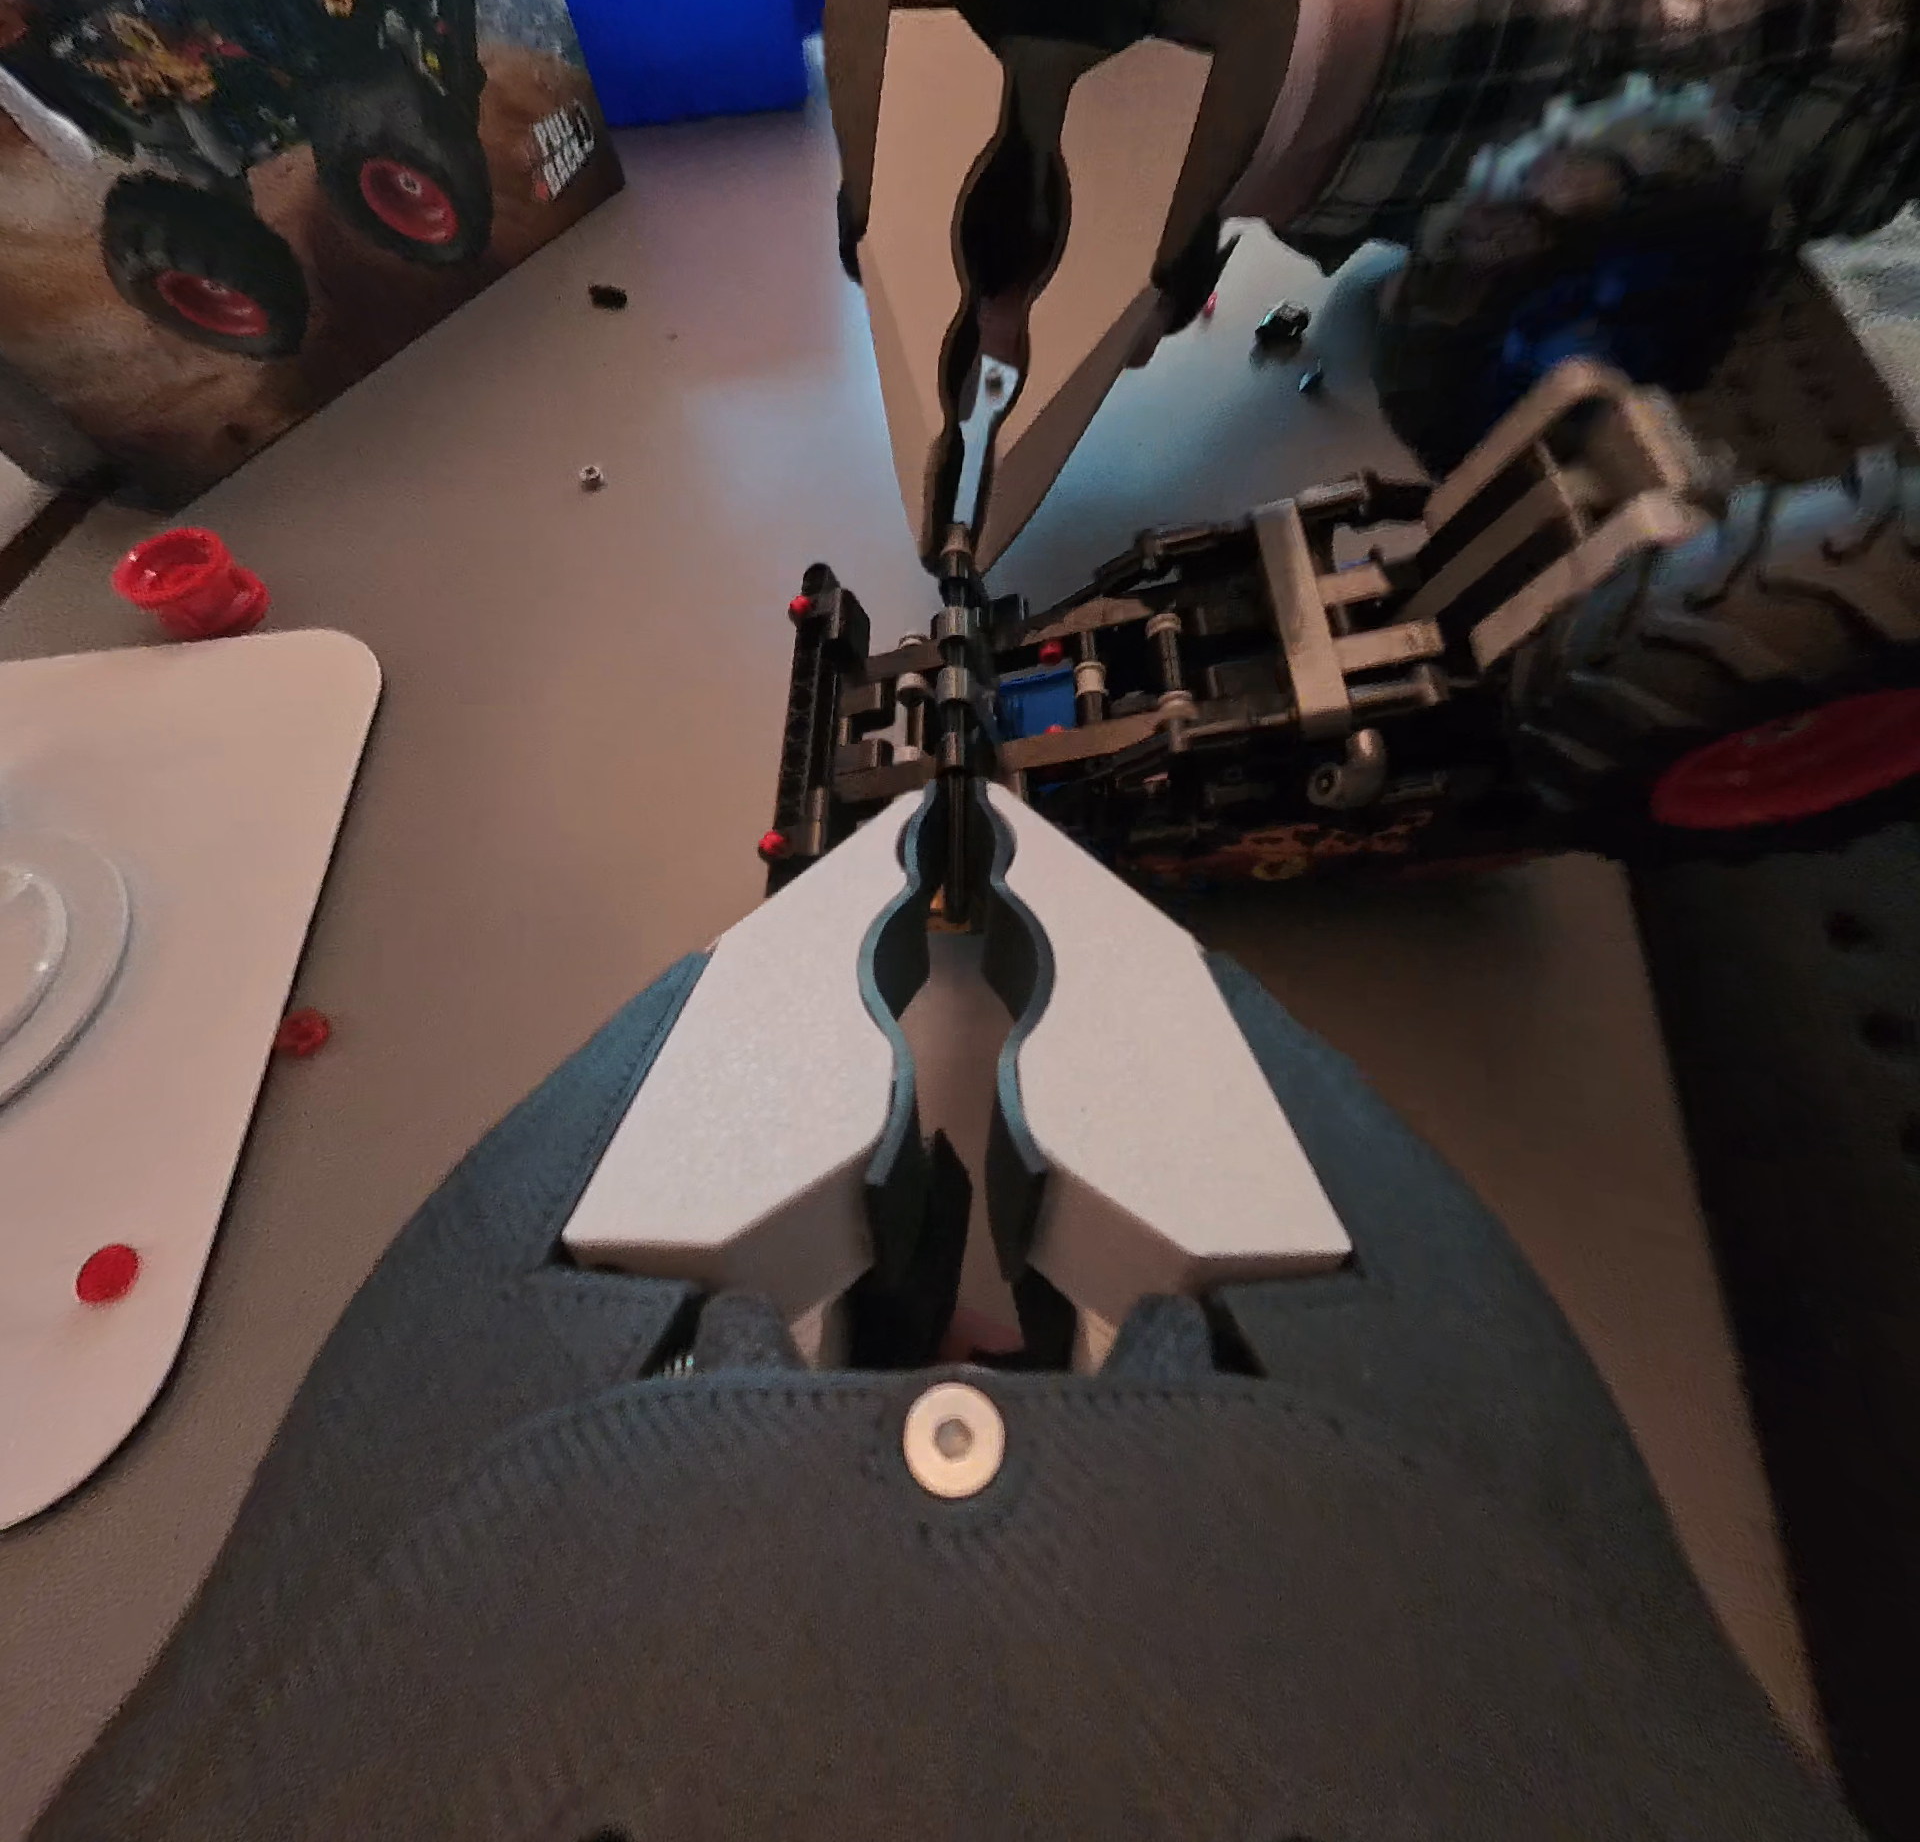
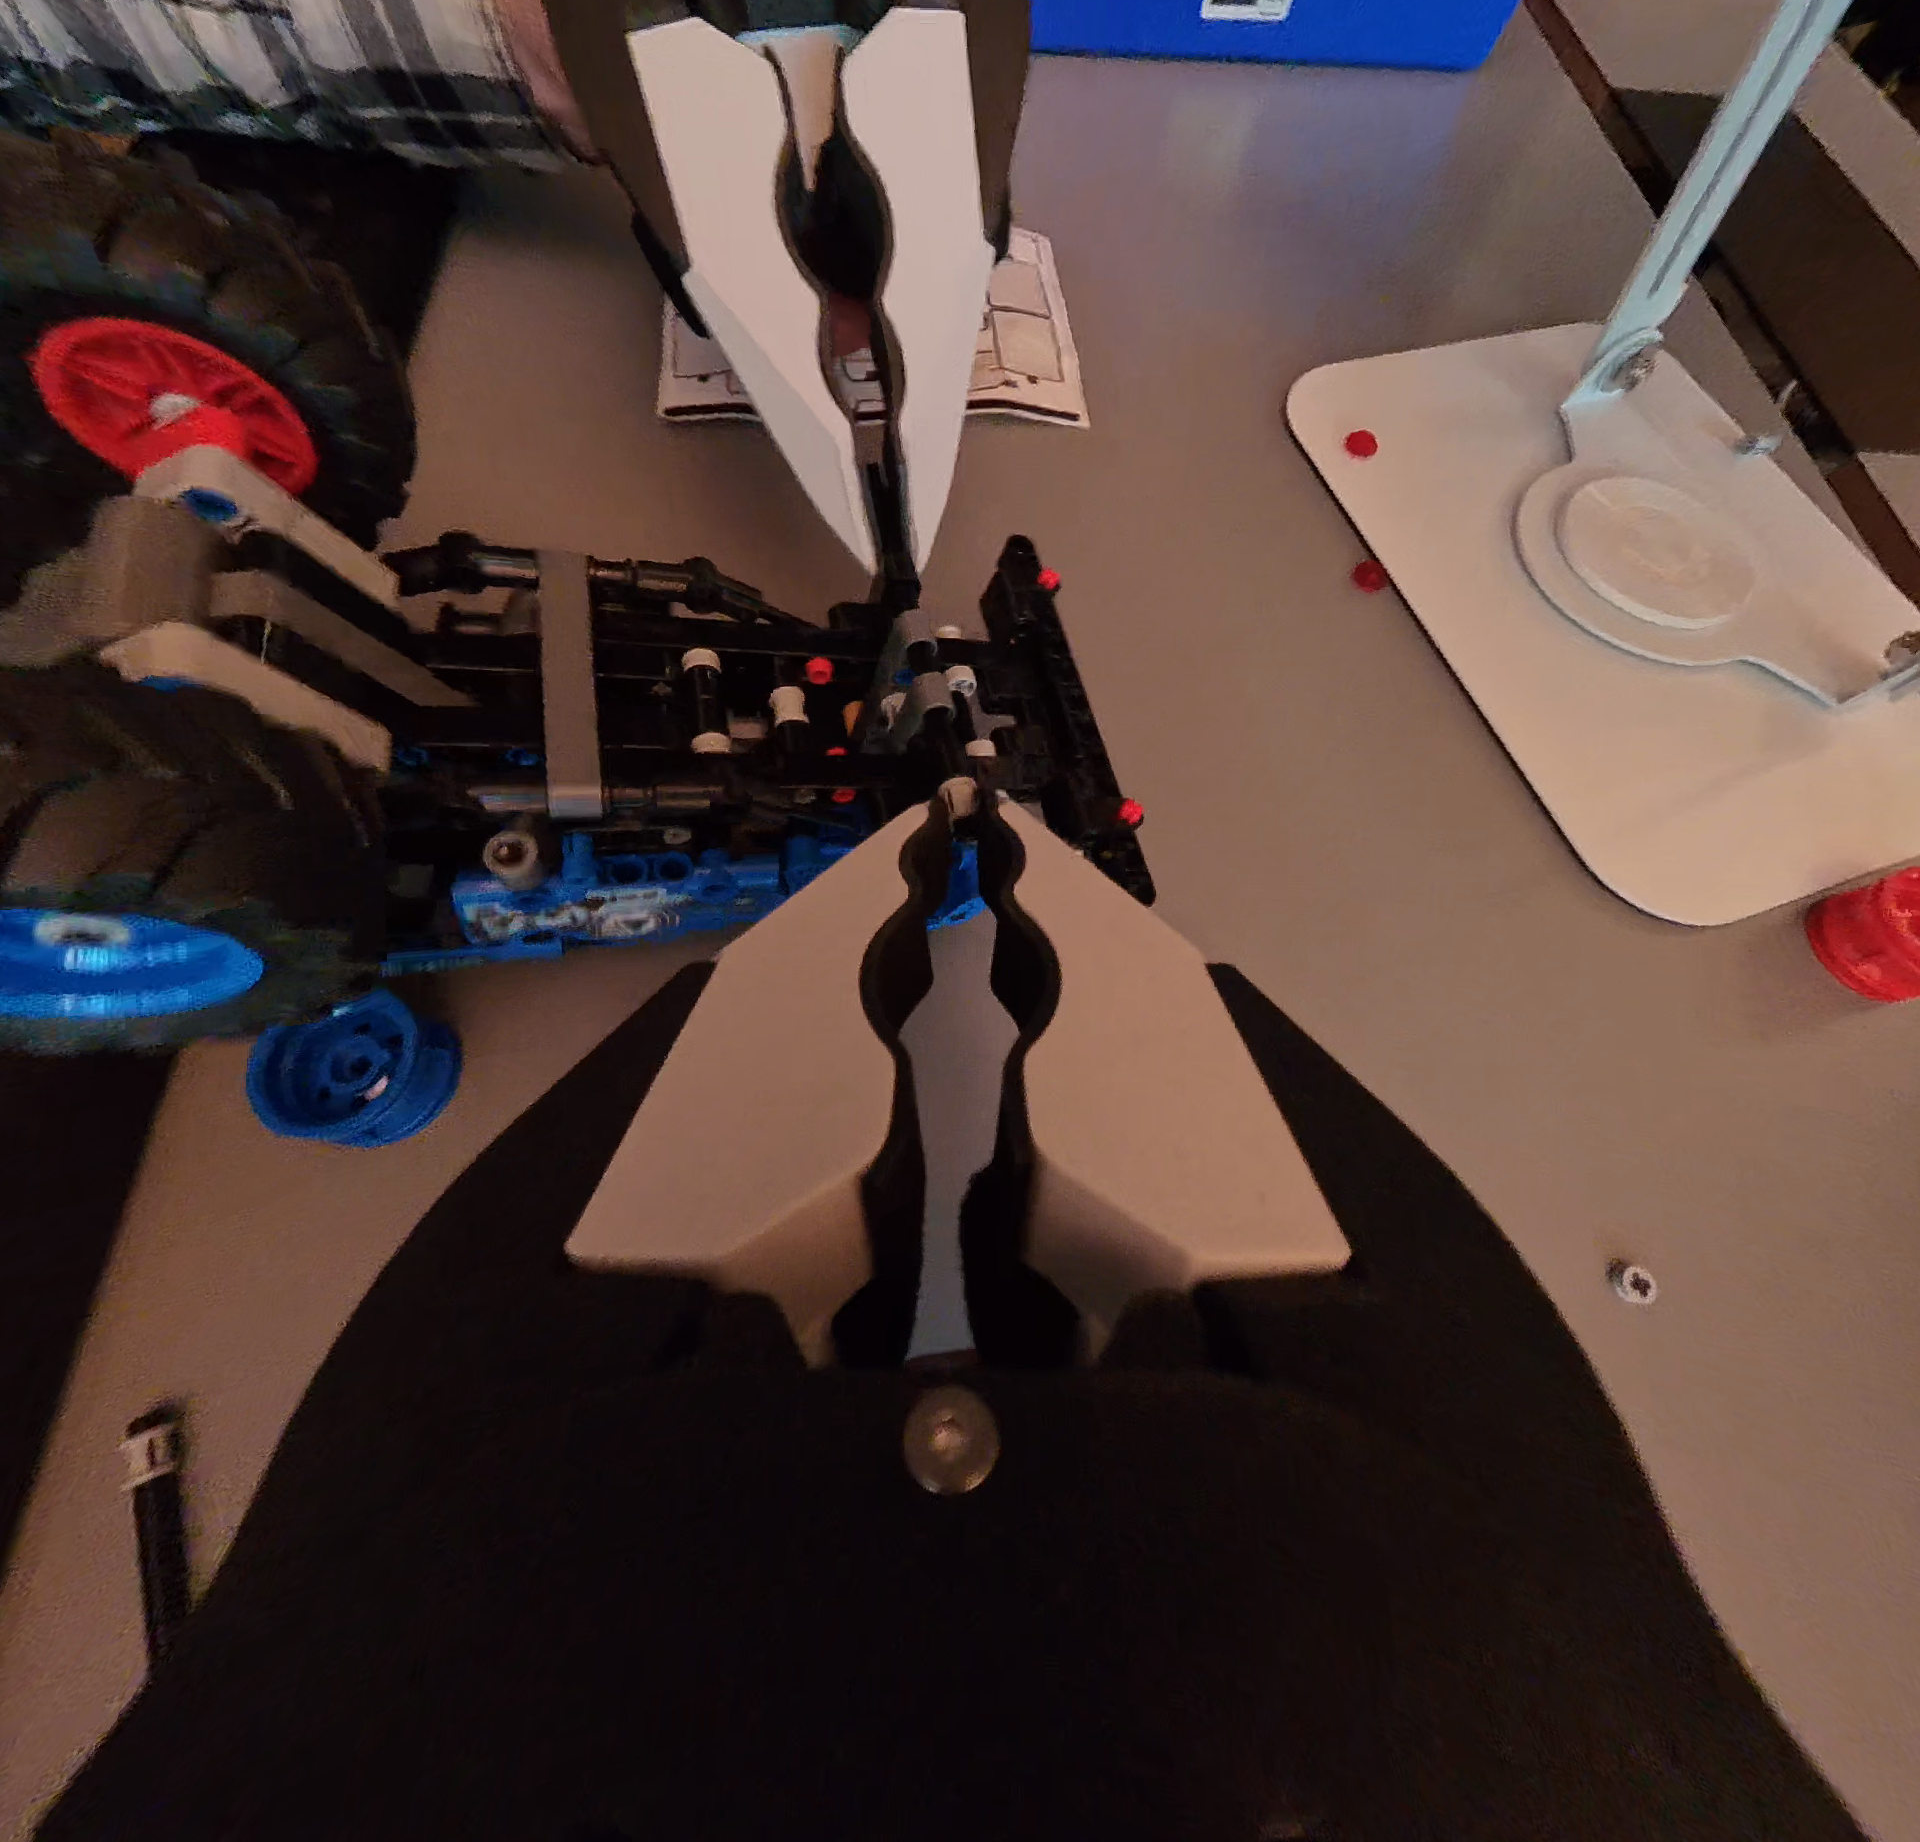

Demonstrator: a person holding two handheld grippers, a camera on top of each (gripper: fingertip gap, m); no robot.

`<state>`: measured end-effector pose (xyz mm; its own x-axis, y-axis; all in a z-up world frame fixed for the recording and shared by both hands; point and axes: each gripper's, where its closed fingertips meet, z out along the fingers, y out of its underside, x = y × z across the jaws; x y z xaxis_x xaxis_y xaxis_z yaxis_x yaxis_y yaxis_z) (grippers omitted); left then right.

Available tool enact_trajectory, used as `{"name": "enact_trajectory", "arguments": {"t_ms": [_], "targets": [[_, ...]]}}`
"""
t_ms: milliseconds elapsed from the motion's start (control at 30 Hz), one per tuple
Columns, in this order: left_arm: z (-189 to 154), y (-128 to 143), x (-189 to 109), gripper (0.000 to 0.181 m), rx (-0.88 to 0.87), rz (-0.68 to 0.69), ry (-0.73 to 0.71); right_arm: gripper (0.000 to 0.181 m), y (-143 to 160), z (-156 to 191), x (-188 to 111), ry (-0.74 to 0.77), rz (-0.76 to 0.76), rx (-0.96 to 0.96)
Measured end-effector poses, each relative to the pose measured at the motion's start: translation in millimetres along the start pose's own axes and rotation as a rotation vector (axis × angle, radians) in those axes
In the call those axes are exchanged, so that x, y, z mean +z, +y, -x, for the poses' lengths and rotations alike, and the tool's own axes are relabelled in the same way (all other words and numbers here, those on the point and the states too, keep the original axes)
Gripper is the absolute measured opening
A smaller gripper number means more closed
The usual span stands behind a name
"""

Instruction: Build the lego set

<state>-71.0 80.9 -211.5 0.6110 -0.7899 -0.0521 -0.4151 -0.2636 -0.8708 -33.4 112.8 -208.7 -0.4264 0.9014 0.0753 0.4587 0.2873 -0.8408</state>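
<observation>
Two hand-held grippers meet tip to tip over a Lego truck chassis [image 1: 1091,712] lying on a grey table [image 1: 582,774]. Left gripper [image 1: 961,805] is pinched narrow on a black axle [image 1: 958,691] threaded with grey bushes; right gripper [image 2: 971,805] pinches the same axle's other end. Only the left wrist view shows the set's box [image 1: 260,161]. Only the right wrist view shows a loose blue wheel hub [image 2: 353,1065], an instruction booklet [image 2: 1023,338] and a white stand base [image 2: 1621,629].

Two wrist cameras face each other closely, sharing the lego truck [image 1: 1143,712] between them
</observation>
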Motion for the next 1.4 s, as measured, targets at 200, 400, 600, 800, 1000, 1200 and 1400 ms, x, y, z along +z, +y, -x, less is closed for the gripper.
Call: {"name": "enact_trajectory", "arguments": {"t_ms": [200,400,600,800,1000,1200,1400], "targets": [[-1.8,1.4,-0.1,0.003,-0.051,-0.016,0.047,0.003,-5.4,5.1,-3.0,-0.038,-0.039,0.013],[-2.4,13.5,-4.2,0.019,-0.036,0.050,0.041,0.018,2.2,4.8,-7.9,-0.060,-0.020,0.041],[-0.3,13.6,-12.1,0.008,-0.042,0.057,0.029,0.007,2.1,2.7,-9.5,-0.055,-0.038,0.048],[-0.6,15.0,-6.7,0.000,-0.029,0.065,0.023,0.004,4.9,3.3,-6.3,-0.064,-0.041,0.061],[0.6,10.3,-4.1,0.000,-0.005,0.046,-0.001,0.004,3.9,2.6,-7.4,-0.063,-0.054,0.059],[-6.5,14.8,3.7,0.000,0.030,0.117,0.003,0.004,4.4,6.7,-4.8,-0.059,-0.033,0.023],[17.8,-1.0,-16.4,0.029,-0.099,0.008,-0.063,0.004,-8.7,5.0,-10.5,0.005,-0.065,-0.063]]}}
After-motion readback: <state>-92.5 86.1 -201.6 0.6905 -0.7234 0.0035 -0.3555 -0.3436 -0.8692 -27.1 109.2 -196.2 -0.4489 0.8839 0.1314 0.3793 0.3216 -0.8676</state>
